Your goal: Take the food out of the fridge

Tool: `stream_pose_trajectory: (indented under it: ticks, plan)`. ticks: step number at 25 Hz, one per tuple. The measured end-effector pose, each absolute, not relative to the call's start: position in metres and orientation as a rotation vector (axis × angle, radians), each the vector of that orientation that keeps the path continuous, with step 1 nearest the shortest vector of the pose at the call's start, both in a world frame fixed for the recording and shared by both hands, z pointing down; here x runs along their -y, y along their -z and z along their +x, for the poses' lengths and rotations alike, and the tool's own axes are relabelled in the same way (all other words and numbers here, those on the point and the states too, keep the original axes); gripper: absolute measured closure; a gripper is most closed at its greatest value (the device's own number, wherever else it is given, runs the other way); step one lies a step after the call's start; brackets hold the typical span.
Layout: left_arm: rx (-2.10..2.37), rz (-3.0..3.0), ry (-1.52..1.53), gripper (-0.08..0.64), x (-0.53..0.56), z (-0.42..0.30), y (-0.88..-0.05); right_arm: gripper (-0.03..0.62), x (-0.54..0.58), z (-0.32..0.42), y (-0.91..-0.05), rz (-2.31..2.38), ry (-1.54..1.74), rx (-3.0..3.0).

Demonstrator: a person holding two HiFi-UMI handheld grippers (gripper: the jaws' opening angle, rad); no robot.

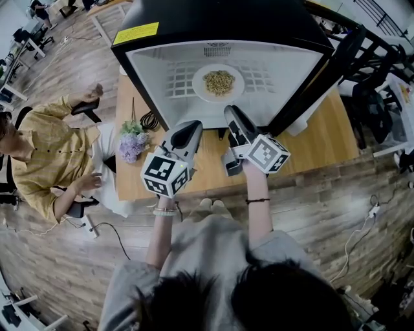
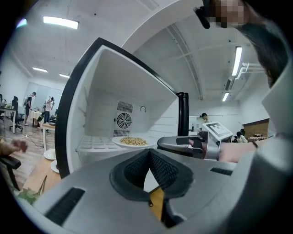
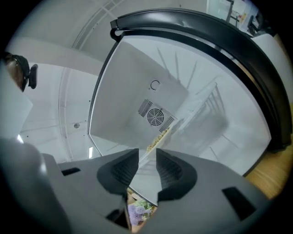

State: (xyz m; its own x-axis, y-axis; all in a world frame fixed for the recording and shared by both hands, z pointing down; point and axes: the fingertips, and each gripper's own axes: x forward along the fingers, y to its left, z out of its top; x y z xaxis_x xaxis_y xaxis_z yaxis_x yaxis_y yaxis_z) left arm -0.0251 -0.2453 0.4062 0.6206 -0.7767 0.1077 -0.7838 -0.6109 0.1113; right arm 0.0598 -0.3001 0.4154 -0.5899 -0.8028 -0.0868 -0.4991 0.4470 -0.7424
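Wooden counter [image 1: 310, 155] carries a small black fridge [image 1: 220, 19], and its door [image 1: 323, 71] stands open to the right side. On the counter, left of the fridge, I see a bunch of purple flowers [image 1: 132, 141] and a coiled black cable [image 1: 150, 121]. A person in a yellow shirt [image 1: 45, 155] sits further to the left.

The food [image 1: 218, 81] is on a white plate [image 1: 236, 90], which rests on the white wire shelf [image 1: 265, 81] inside the fridge. Both grippers are before the opening, side by side, pointing in. The left gripper [image 2: 149, 153] has its fingers [image 2: 135, 169] clenched tip to tip on nothing. The right gripper [image 3: 147, 157] has its fingers [image 3: 126, 169] released, with an empty gap between them. The plate lies deeper than both tips, apart from the fingers. In the right gripper view I see it in line with the gap.
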Motion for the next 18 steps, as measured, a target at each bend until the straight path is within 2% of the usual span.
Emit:
stream_pose_trajectory:
  ticks: [18]
  plan:
    - [1.328, 2.688, -0.087, 0.552, 0.265, -0.030, -0.409, 0.450, 0.329, 0.056, -0.429, -0.951, 1.228, -1.991]
